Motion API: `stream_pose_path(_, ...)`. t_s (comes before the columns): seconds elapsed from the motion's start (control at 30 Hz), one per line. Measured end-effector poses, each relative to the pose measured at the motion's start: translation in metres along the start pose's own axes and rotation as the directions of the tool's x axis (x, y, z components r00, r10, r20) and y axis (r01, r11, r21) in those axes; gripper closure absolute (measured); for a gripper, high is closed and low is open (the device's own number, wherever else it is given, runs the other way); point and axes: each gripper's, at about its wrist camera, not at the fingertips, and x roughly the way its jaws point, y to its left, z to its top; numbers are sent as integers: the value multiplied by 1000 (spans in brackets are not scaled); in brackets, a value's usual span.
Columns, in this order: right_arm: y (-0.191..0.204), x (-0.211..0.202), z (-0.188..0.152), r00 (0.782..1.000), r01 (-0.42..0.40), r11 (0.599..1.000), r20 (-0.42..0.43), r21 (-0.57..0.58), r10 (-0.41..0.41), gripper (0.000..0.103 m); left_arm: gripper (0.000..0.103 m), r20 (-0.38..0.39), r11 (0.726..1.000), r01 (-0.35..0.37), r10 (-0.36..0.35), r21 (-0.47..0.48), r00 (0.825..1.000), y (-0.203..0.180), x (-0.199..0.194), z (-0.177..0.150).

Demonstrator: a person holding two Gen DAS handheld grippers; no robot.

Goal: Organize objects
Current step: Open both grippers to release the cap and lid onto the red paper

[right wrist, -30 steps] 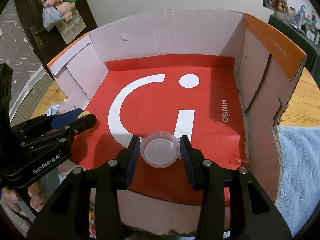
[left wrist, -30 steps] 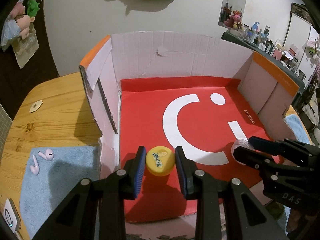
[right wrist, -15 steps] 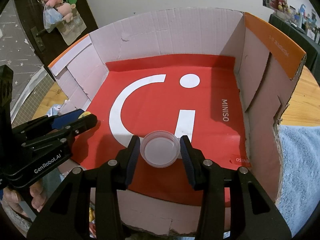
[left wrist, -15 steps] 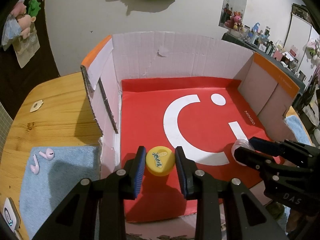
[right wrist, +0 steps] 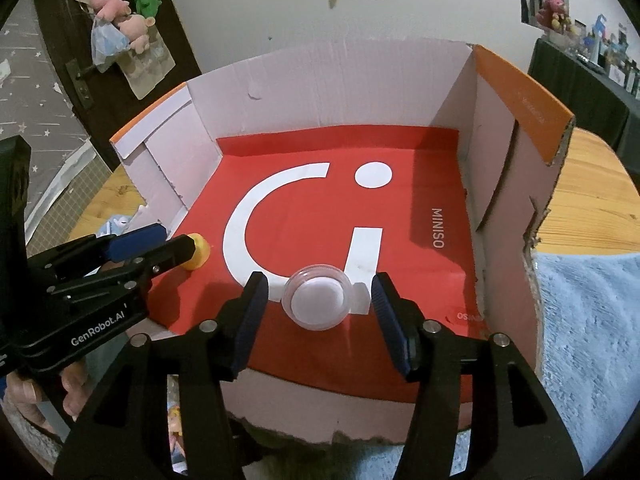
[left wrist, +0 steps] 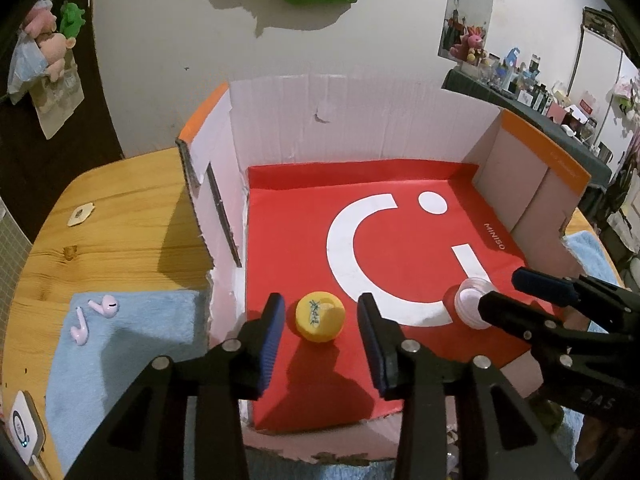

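**Tongs spread, both pieces loose in the box**

Left tongs [left wrist: 320, 322] stand open around the yellow cap [left wrist: 320, 317] on the red box floor [left wrist: 304, 224]; right tongs [right wrist: 318, 294] gape around the clear lid [right wrist: 318, 302]. Withdrawing carelessly could nudge either sideways.

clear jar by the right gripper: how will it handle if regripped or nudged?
The clear jar looks like rigid smooth plastic, so probably light and a bit slippery in the pads. It sits flat and squat on the red liner, so a nudge likely slides it rather than tips it.
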Motion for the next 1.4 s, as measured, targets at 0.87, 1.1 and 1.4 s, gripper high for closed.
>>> stream_pose_path(0.87, 9, -44, -17, 996, 4, 1000, 88, -13, -3, 26, 29, 57, 1000, -13, 15, -26, 998, 6, -36, -14)
stream_pose_path(1.1, 8, -55, -23, 994, 4, 1000, 111, -3, -4, 20, 20, 104, 999, -33, 35, -19, 994, 4, -53, -16)
stream_pose_path(1.4, 12, -69, -31, 991, -2, 1000, 136, -7, 2, 8, 14, 112, 998, -26, 31, -50, 993, 9, -63, -21)
